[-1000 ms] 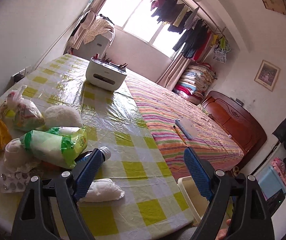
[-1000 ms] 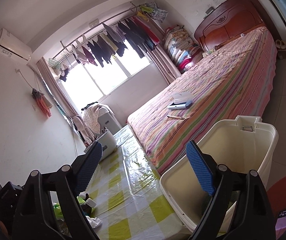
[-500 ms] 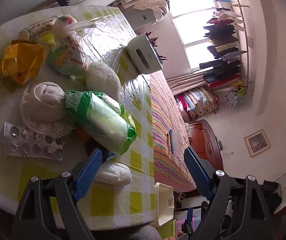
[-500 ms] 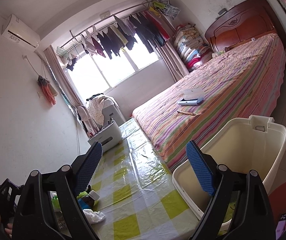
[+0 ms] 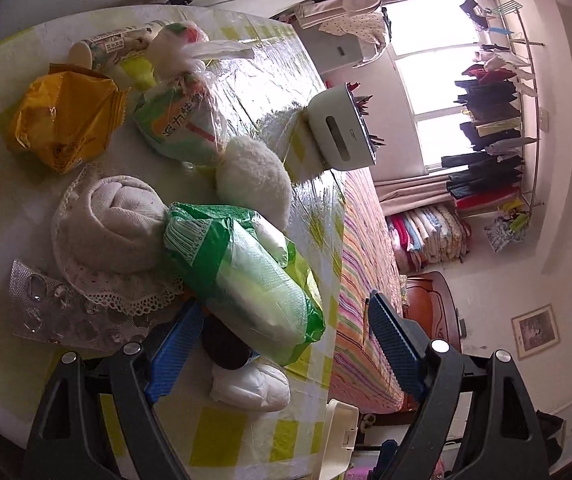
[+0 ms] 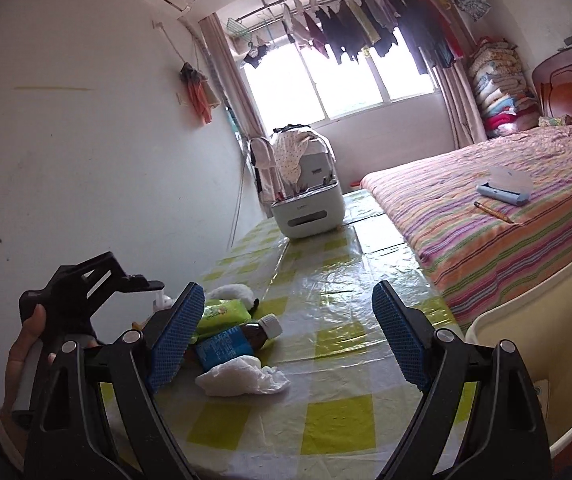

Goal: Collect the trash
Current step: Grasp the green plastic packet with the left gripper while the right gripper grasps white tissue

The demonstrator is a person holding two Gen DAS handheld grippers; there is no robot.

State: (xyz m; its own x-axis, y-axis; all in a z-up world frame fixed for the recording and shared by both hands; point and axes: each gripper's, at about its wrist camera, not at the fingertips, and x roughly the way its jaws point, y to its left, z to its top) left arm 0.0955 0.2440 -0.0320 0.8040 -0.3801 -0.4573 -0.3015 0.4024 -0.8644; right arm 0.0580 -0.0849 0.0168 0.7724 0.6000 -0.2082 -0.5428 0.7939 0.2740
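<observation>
Between the wide-open jaws of the left gripper [image 5: 282, 344], a crumpled white wrapper [image 5: 252, 386] lies at six o'clock beside a dark bottle [image 5: 226, 348] (half hidden); closing carelessly might catch the bottle. Right gripper [image 6: 286, 332] gapes empty.

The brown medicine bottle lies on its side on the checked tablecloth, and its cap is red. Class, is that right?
Not quite: the cap is white, as the right wrist view shows. The brown medicine bottle does lie on its side on the checked tablecloth.

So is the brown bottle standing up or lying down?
Lying down. The brown bottle rests on its side on the table, its white cap pointing toward the bed.
</observation>
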